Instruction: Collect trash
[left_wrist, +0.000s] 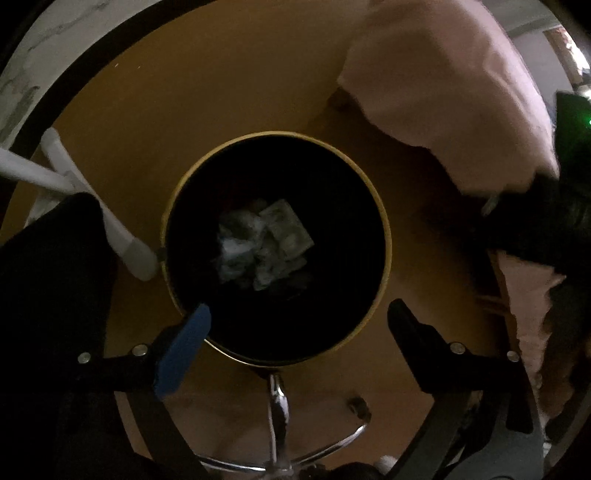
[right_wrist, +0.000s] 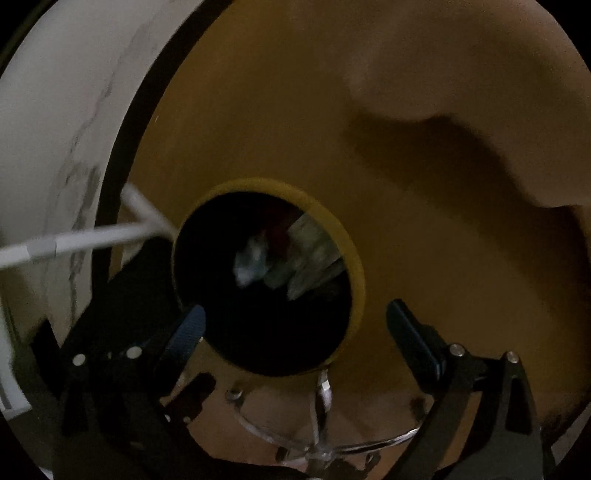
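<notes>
Dim view down into a black, gold-rimmed bin (left_wrist: 384, 236) on the floor; crumpled paper trash (left_wrist: 264, 245) at its bottom looks light, soft, easy to pinch anywhere; left gripper (left_wrist: 295, 317) & right gripper (right_wrist: 295, 317) both wide, empty, w/ nothing between the 2 jaws.

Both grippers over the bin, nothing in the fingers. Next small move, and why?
Probably lift both away from the bin and go look for more trash. The left gripper and right gripper are open with nothing between them, and crumpled paper already lies at the bin's bottom. Whether any trash remains elsewhere isn't visible here.
</notes>
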